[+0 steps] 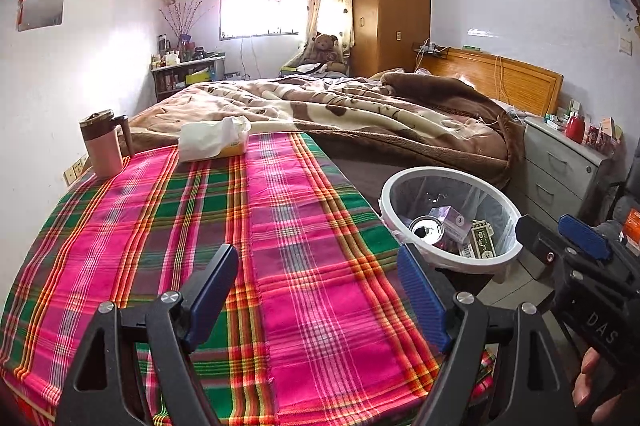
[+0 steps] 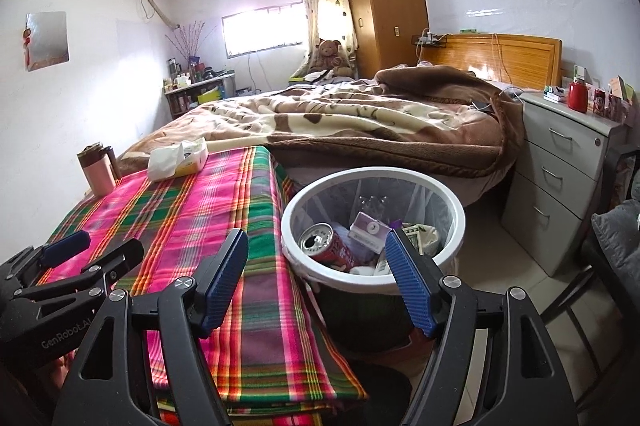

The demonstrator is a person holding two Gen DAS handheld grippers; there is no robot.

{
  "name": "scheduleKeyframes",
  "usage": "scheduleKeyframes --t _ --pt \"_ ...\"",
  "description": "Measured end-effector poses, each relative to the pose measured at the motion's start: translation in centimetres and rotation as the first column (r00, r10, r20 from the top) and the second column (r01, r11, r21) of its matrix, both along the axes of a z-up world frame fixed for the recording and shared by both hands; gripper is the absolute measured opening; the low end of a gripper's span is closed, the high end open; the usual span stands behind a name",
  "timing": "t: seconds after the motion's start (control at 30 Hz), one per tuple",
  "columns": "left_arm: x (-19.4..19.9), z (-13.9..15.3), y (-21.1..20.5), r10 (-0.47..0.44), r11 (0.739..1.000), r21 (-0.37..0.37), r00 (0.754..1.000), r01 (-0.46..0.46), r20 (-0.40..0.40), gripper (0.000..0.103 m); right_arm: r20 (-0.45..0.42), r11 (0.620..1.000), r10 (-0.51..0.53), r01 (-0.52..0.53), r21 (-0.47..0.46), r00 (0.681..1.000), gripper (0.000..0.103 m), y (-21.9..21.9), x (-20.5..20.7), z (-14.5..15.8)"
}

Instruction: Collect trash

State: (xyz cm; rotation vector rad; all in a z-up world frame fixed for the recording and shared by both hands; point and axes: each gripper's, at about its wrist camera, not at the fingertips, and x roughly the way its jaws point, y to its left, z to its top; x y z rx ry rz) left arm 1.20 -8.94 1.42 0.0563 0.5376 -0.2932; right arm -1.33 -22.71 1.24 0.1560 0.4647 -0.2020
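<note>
A white round trash bin (image 1: pixel 400 222) (image 2: pixel 456 209) with a clear liner stands on the floor by the table's right edge. Inside it lie a red drink can (image 2: pixel 328 246) (image 1: pixel 427 230), a purple-and-white carton (image 2: pixel 368 226) (image 1: pixel 452 220) and a green printed pack (image 1: pixel 482 240). My left gripper (image 1: pixel 320 282) is open and empty above the plaid tablecloth (image 1: pixel 280 226). My right gripper (image 2: pixel 316 262) is open and empty, just in front of the bin's near rim; it also shows in the left wrist view (image 1: pixel 560 234). The left gripper shows at the left of the right wrist view (image 2: pixel 96 246).
A pink mug with a brown lid (image 1: pixel 102 141) (image 2: pixel 96 169) and a tissue pack (image 1: pixel 214 137) (image 2: pixel 178 155) sit at the table's far end. A bed with a brown blanket (image 1: pixel 360 105) lies beyond. A grey drawer cabinet (image 2: pixel 560 181) stands right of the bin.
</note>
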Motion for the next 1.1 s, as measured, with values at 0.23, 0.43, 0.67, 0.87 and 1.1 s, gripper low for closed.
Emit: scheduleKeyframes --t 0.23,0.43,0.67,0.87,1.1 --pt "-0.49 -0.03 0.18 0.003 1.0 -0.002 1.0 -0.003 0.004 0.083 -0.001 1.0 0.002 -0.002 -0.006 1.0 0.073 0.52 -0.26 -0.01" --pt "-0.62 0.08 0.29 0.009 1.0 -0.004 1.0 -0.009 0.008 0.083 0.001 1.0 0.004 -0.004 -0.012 1.0 0.073 0.74 -0.39 0.07" --pt "-0.83 0.09 0.43 0.011 1.0 -0.006 1.0 -0.011 0.008 0.083 0.0 1.0 0.002 -0.002 -0.009 1.0 0.073 0.77 -0.41 0.08" --pt "-0.89 0.13 0.36 0.012 1.0 -0.005 1.0 -0.012 0.009 0.083 -0.003 1.0 0.0 0.0 -0.006 1.0 0.073 0.8 -0.49 0.13" --pt "-1.04 0.29 0.48 0.016 1.0 -0.008 1.0 -0.016 0.009 0.083 -0.005 1.0 0.0 0.0 -0.007 1.0 0.073 0.89 -0.57 0.23"
